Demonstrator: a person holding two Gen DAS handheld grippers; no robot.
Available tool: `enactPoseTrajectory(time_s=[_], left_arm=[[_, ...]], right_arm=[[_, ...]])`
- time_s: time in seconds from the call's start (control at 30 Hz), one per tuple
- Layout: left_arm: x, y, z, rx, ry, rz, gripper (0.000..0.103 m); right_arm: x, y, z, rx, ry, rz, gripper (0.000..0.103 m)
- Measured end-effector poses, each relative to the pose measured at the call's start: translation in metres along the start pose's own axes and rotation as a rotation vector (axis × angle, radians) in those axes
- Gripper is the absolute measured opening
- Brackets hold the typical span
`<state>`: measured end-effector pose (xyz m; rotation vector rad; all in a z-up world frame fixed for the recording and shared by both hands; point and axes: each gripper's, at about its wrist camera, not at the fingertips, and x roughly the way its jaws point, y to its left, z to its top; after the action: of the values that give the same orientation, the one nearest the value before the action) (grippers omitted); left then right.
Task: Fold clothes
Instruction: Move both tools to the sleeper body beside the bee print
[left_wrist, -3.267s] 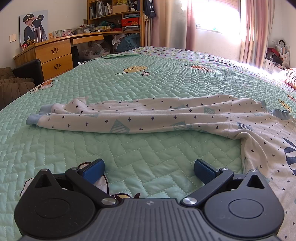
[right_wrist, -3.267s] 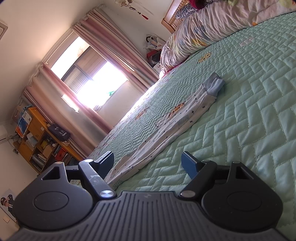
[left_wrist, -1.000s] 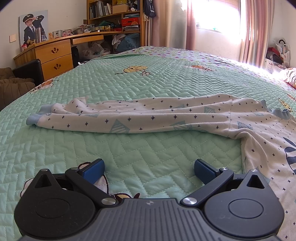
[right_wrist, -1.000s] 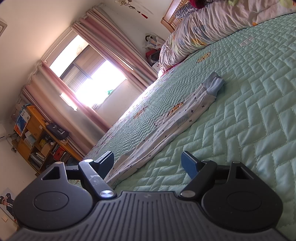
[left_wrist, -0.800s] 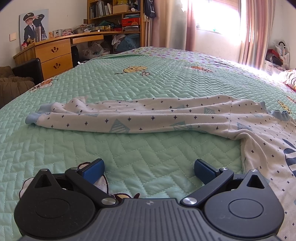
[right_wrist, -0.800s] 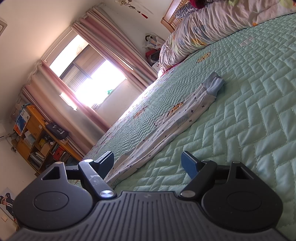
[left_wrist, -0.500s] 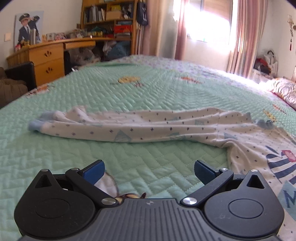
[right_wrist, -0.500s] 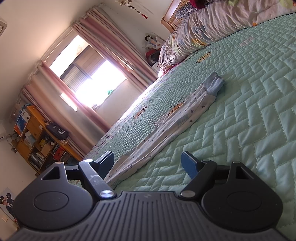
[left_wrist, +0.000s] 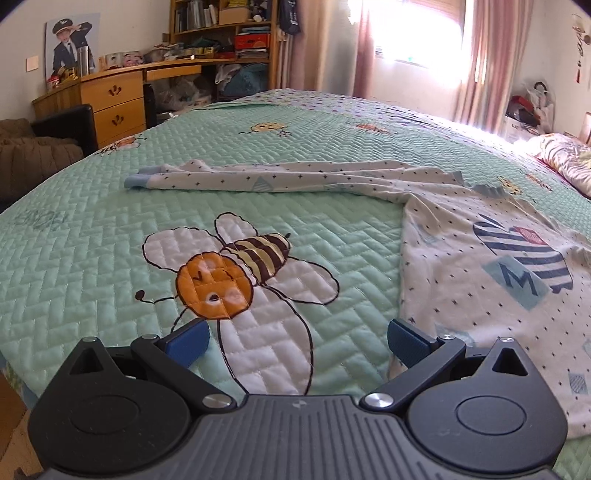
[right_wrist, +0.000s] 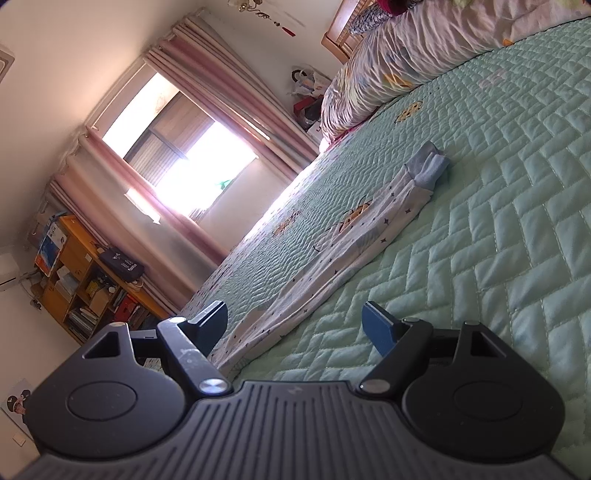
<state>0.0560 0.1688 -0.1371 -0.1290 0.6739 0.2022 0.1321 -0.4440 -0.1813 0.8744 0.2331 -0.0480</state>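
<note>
On the bed (left_wrist: 92, 236), under a mint quilted cover: white shirt (left_wrist: 491, 280) with small dark stars, spread flat. Body at right in the left wrist view, printed with a navy striped shape and a letter M on a pale blue patch. One sleeve (left_wrist: 280, 177) stretched leftward across the cover, ending in a blue cuff (left_wrist: 136, 181). Bee motif (left_wrist: 236, 273) stitched into the cover, between sleeve and left claw (left_wrist: 297, 338). Left claw wide open, nothing held, blue pads above the cover; right pad just at the shirt's near edge, contact not determinable. Right claw (right_wrist: 295, 325) likewise wide open and empty, camera tilted, low over the cover. Other sleeve (right_wrist: 332, 251) running away from between its fingers to a blue cuff (right_wrist: 428, 166), lying flat. Pillows (right_wrist: 424, 51) in a floral print at the head of the bed. Background: window with pink curtains (left_wrist: 472, 62), wooden desk (left_wrist: 114, 92), bookshelf (left_wrist: 221, 26), framed portrait (left_wrist: 70, 44) on the wall.
</note>
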Motion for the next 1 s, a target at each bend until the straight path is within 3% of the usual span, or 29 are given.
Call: enactPoseTrajectory(time_s=[0.2,0.4,0.57,0.63,0.67,0.73,1.0], left_arm=[[-0.009,-0.003,-0.011,-0.032,0.049,-0.171,0.102],[-0.018,-0.001,-0.015,-0.097,0.126,-0.342,0.102],[-0.018,0.02,-0.015,-0.308,0.189,-0.444,0.102],[-0.014,0.021,-0.015,-0.361,0.211,-0.465,0.102],[-0.013,0.022,-0.015,-0.387,0.223,-0.475,0.102],[-0.006,0.021,-0.013,-0.428,0.255,-0.488,0.102],[0.026,0.014,0.001,-0.541,0.358,-0.498,0.102]], right_arm=[[-0.054,0.031,-0.03,0.121,0.232,0.141,0.08],[-0.116,0.071,-0.071,-0.058,0.429,0.118,0.08],[-0.134,0.067,-0.074,0.004,0.499,0.109,0.077],[-0.132,0.063,-0.08,0.035,0.538,0.091,0.063],[-0.131,0.063,-0.083,0.04,0.547,0.078,0.061],[-0.128,0.063,-0.088,0.052,0.557,0.047,0.052],[-0.127,0.044,-0.091,0.22,0.542,0.018,0.045]])
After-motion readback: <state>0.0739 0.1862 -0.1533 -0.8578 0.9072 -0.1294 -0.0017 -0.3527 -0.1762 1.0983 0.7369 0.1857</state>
